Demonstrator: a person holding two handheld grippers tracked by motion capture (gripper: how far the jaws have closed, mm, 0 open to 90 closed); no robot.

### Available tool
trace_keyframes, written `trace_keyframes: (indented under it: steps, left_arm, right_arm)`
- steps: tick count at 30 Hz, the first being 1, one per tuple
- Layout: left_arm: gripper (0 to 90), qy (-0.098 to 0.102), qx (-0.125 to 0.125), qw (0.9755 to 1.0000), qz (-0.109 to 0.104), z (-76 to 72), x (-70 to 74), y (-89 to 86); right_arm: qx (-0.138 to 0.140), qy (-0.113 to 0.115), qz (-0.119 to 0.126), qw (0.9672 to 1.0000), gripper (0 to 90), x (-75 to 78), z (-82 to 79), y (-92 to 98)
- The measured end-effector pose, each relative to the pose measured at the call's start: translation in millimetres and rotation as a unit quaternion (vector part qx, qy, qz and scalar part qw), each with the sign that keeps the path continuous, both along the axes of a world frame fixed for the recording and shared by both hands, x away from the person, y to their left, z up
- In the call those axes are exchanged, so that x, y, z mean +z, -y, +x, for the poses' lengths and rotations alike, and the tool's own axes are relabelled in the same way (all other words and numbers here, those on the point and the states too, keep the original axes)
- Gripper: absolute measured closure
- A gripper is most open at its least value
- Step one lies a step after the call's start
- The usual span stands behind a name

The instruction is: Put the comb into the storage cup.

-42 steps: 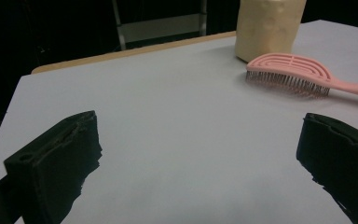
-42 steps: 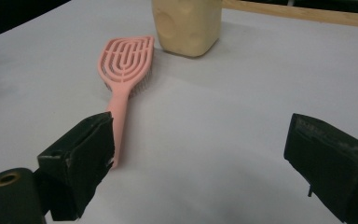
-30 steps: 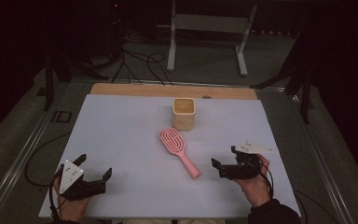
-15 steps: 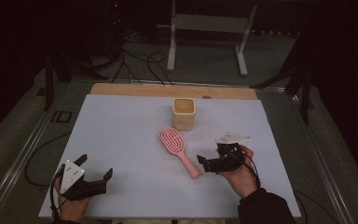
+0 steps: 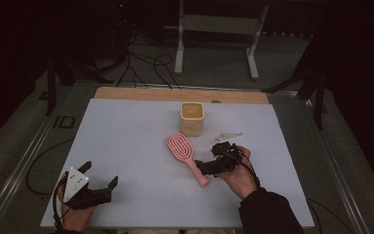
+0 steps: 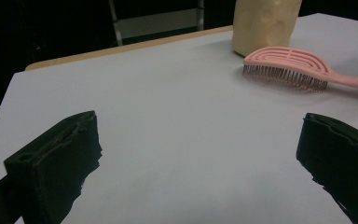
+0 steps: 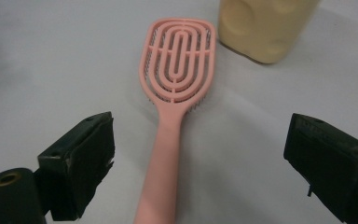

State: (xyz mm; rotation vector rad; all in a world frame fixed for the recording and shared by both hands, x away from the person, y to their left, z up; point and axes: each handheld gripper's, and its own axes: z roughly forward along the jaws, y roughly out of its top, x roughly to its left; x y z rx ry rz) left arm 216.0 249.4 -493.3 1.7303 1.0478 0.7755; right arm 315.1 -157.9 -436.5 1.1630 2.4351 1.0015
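Dark room, cables and a metal stand on the floor behind, and up front the pale bench [image 5: 126, 146] takes the light. Biggest thing on it is the yellow cup [image 5: 192, 118], upright near the far middle. Just in front of it lies the pink hairbrush [image 5: 187, 158], bristles down, head close beside the cup, handle running back toward the person.

Here's the change — the right gripper [image 5: 209, 168] has slid in from the right side of the bench over the last second and now sits at the handle's end. In the right gripper view the jaws stand wide apart, released, with the handle [image 7: 164, 177] running straight up between them. Nothing clamped yet, but I'd say the pickup is lined up and a squeeze is next.

The left gripper [image 5: 100, 186] hasn't budged at the near left corner — jaws spread, empty, well apart from the brush.
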Motion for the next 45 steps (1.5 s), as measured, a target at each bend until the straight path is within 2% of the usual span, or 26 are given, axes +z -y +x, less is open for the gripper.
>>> trace_keyframes:
  steps: [5,13,24,32,37,40,44,45]
  left_arm:
    - [0.2,0.0,-0.001,1.0,-0.001,0.1,-0.2,0.1]
    - [0.2,-0.001,-0.001,1.0,0.0,0.4,-0.4,-0.1]
    - [0.2,-0.003,-0.004,1.0,0.005,0.9,-0.9,0.8]
    - [0.2,-0.003,-0.007,0.9999,0.009,0.8,-1.0,1.7]
    - [0.2,-0.003,-0.008,0.9999,0.009,0.7,-0.9,2.1]
    - [0.2,-0.003,-0.008,0.9999,0.01,0.9,-1.1,2.0]
    - [0.2,-0.003,-0.008,0.9999,0.009,0.9,-1.1,2.0]
    - [0.2,-0.003,-0.007,0.9999,0.01,1.0,-1.2,2.2]
  right_arm:
    - [0.008,-0.014,-0.022,0.9996,8.5,-3.3,7.0,-12.6]
    - [0.015,-0.038,-0.042,0.9983,8.5,-11.2,17.4,-27.7]
    - [0.025,-0.071,-0.081,0.9939,10.1,-26.5,31.2,-52.3]
    - [0.035,-0.097,-0.106,0.989,19.9,-36.4,37.9,-65.1]
    - [0.027,-0.121,-0.117,0.9854,29.8,-42.0,42.6,-69.3]
    - [0.026,-0.128,-0.127,0.9833,34.4,-44.9,44.4,-71.1]
    - [0.023,-0.139,-0.129,0.9817,40.1,-47.7,46.2,-71.8]
    - [0.022,-0.145,-0.134,0.9801,43.2,-49.9,47.2,-72.4]
